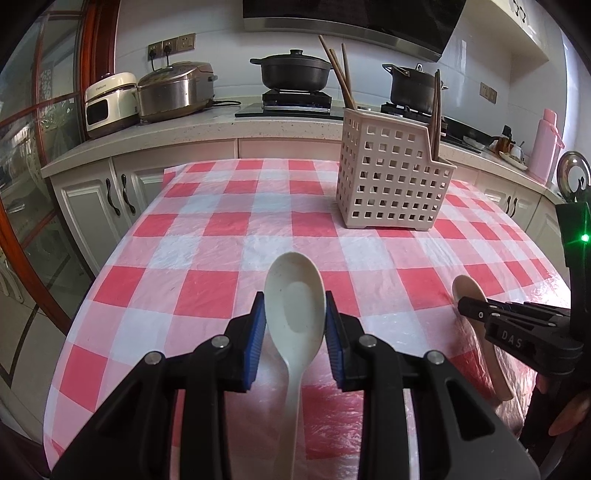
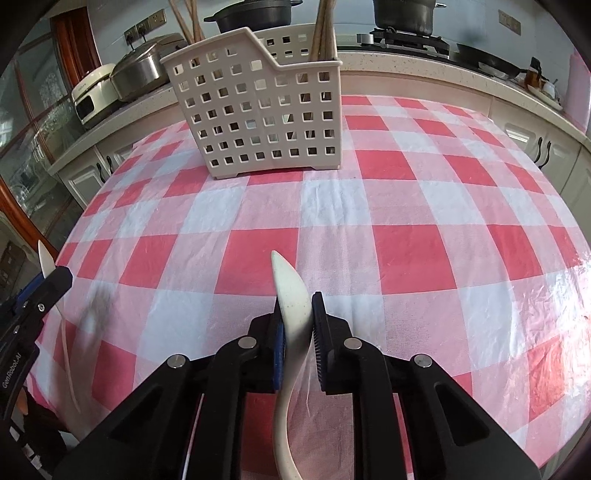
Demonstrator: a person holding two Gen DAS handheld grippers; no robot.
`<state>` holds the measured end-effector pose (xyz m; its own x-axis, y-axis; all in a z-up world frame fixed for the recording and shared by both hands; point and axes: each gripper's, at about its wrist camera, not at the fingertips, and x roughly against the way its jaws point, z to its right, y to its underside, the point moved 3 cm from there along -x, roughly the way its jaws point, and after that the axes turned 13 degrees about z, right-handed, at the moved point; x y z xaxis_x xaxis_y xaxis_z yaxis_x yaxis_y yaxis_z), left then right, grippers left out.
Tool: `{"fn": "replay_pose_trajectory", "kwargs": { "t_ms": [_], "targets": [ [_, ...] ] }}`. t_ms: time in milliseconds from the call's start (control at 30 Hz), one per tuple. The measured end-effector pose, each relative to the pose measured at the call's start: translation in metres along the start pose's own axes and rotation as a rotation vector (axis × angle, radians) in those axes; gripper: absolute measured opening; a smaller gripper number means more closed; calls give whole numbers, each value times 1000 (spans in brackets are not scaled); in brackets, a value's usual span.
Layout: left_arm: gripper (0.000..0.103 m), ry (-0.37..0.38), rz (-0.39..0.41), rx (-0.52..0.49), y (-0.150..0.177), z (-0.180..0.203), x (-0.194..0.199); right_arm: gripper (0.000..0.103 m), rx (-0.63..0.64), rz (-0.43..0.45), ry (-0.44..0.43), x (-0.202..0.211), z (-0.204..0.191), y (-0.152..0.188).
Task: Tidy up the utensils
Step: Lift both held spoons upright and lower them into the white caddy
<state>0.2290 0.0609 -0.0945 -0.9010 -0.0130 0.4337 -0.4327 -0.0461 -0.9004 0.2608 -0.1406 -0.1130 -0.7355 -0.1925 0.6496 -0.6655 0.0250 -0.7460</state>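
both claws clamp a spoon by the bowl, left claw (image 1: 295, 328) flat-on, right claw (image 2: 297, 328) edge-on, handles trailing, probably for dropping into the basket (image 2: 258, 110).

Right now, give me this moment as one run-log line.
left gripper: shut on white spoon | right gripper: shut on beige spoon | basket: chopsticks only

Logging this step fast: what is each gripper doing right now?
Left gripper: jaws shut on the white spoon, gripped across its bowl.
Right gripper: jaws shut on the beige spoon, held edge-on.
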Motion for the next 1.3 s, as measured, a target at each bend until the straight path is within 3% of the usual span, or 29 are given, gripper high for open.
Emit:
{"fn": "replay_pose_trajectory", "kwargs": {
  "t_ms": [667,733,1033,1300],
  "targets": [
    [24,43,87,-20,-44,16,12,15,-15,244,-135,48,4,-42],
    [10,54,85,-29,-46,20,10,15,-20,252,-139,50,6,-44],
    [10,77,89,-50,-49,30,6,15,-29,278,-152,55,15,-51],
    [10,122,145,-59,-77,43,13,15,-31,379,-219,69,19,-74]
  ]
}}
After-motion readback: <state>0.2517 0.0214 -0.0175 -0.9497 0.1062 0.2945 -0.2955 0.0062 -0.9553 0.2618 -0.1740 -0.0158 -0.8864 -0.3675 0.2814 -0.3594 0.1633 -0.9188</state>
